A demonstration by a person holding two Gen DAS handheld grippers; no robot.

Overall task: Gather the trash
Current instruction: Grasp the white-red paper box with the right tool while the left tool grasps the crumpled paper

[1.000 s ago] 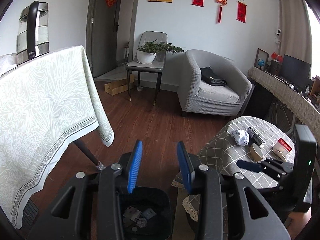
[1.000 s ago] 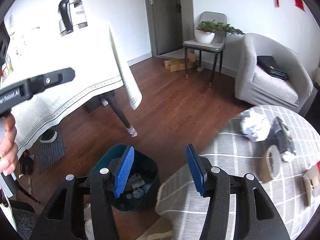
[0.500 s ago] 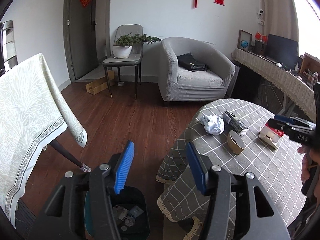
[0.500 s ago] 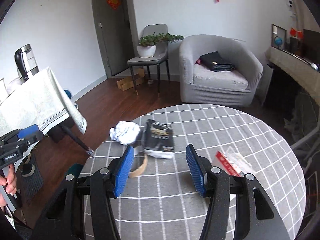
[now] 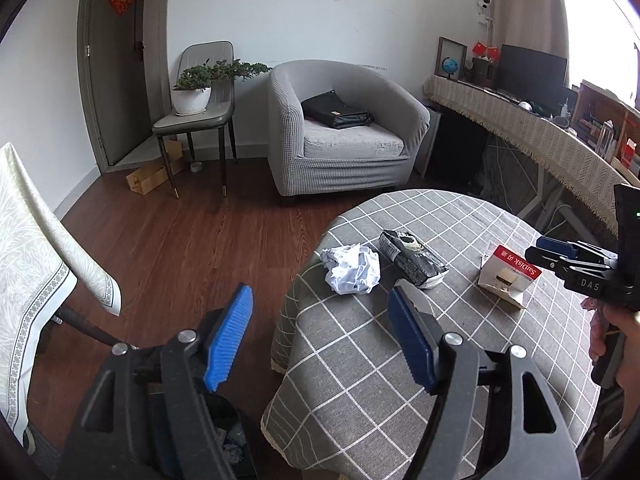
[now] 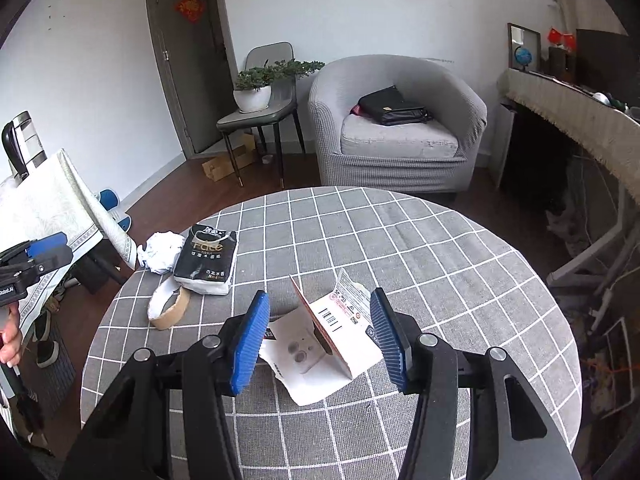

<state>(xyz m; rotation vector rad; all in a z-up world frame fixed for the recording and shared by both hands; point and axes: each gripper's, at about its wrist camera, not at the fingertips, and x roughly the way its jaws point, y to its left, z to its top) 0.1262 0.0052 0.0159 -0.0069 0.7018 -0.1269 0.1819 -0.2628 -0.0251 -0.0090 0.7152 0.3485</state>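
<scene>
Evidently most of the job is still ahead of me: the round table with the grey checked cloth (image 6: 400, 240) carries four pieces of trash, and I judge none of them collected yet. Below its near-left edge sits the dark waste bin (image 5: 228, 436) on the floor, with a few scraps already in it as far as I can make out. Largest on the cloth is the opened white and red cardboard package (image 6: 332, 332), lying toward the near edge, straight ahead of my right gripper (image 6: 320, 336), whose blue pads stand apart with nothing between them. Next, the black tissue pack (image 6: 208, 258) lies near the left edge, with the crumpled white paper ball (image 6: 162, 250) just beside it at the rim. The brown tape-roll core (image 6: 170, 306) lies just nearer than the pack. My left gripper (image 5: 320, 340) hangs at the left edge, fingers spread wide and unloaded.
</scene>
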